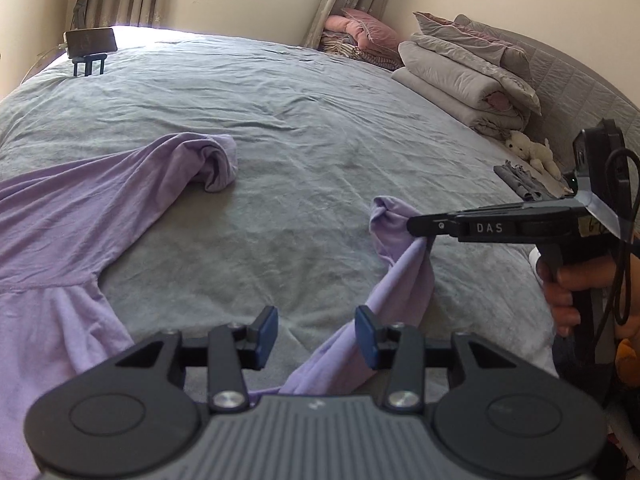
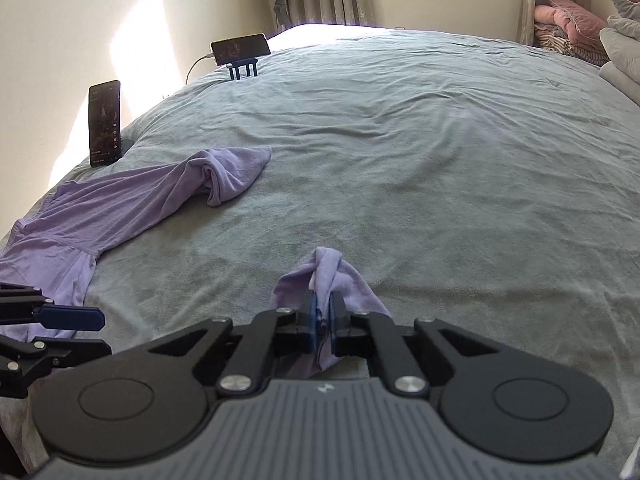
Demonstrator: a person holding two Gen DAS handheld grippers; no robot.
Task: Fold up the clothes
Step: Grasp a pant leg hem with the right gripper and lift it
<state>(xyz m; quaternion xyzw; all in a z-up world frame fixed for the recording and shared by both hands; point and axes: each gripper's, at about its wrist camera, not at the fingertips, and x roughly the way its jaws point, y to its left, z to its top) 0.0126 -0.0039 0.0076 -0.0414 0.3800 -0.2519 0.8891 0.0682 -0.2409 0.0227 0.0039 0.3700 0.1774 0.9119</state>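
One lilac garment (image 1: 60, 216), soft knit, sprawled at left of frame on a rumpled grey-green bed (image 1: 320, 120). Two long sleeves: one lying curled at centre-left (image 2: 224, 176), one pinched tight in the right gripper (image 2: 323, 320). Left gripper (image 1: 316, 330) half-spread, blue pads seemingly clear of cloth. Two phones: one (image 2: 105, 122) upright in the right-wrist view only, one (image 2: 239, 49) propped sideways. Stacked grey quilts (image 1: 460, 72) upper right.

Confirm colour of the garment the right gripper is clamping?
Light purple garment, plain; clearest in the right wrist view.
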